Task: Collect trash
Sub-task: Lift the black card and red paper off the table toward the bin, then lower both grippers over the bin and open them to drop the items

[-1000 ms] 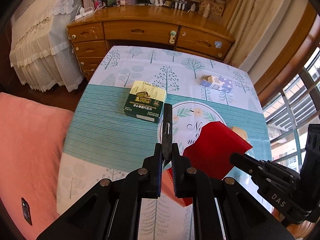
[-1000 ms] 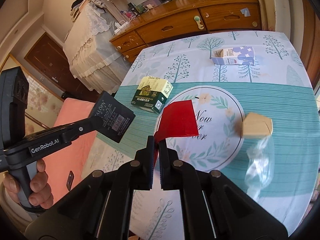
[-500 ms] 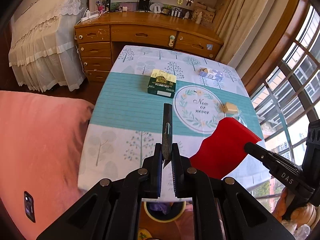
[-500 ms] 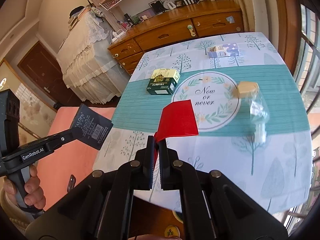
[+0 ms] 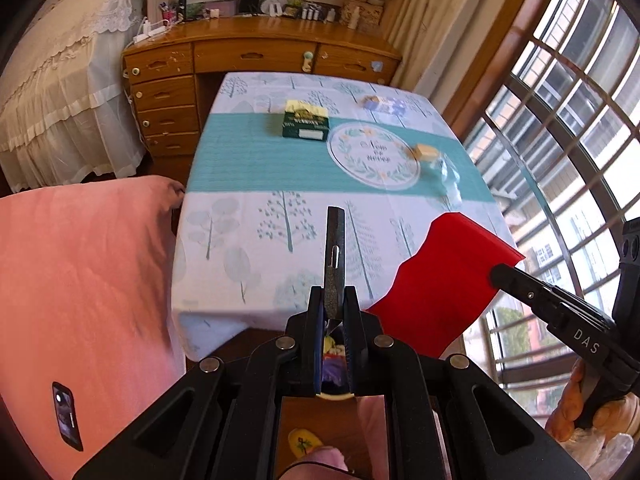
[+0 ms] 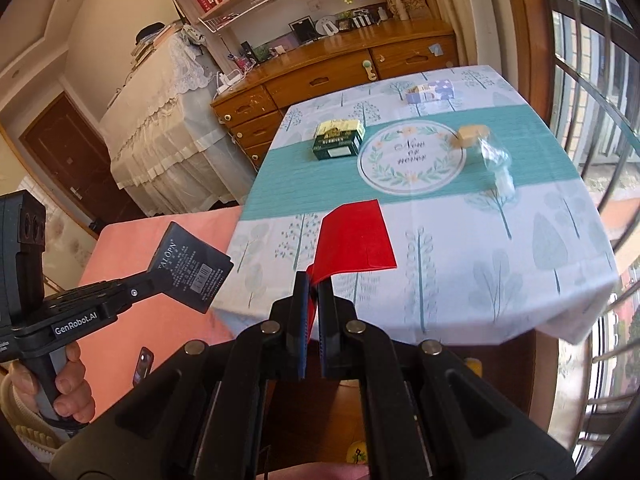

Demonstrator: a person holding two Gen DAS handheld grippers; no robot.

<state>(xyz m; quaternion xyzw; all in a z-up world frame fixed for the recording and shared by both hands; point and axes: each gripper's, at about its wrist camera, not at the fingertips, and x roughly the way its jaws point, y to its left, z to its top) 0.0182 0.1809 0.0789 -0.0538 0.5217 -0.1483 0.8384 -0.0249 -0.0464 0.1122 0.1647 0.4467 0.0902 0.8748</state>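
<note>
Both wrist cameras looked steeply down past their fingers, back from the table (image 5: 248, 240), sharing its top.

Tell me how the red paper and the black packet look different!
The red paper is plain and curls at its pinched end; the black packet is flat with printed writing. The right hand-held gripper pinches the red one, the left hand-held gripper the black one. Both are thin and off the table.

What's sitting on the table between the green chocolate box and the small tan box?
Only the round printed wreath emblem of the tablecloth lies between the green chocolate box and the small tan box; no object rests there, clearest in the right wrist view.
</note>
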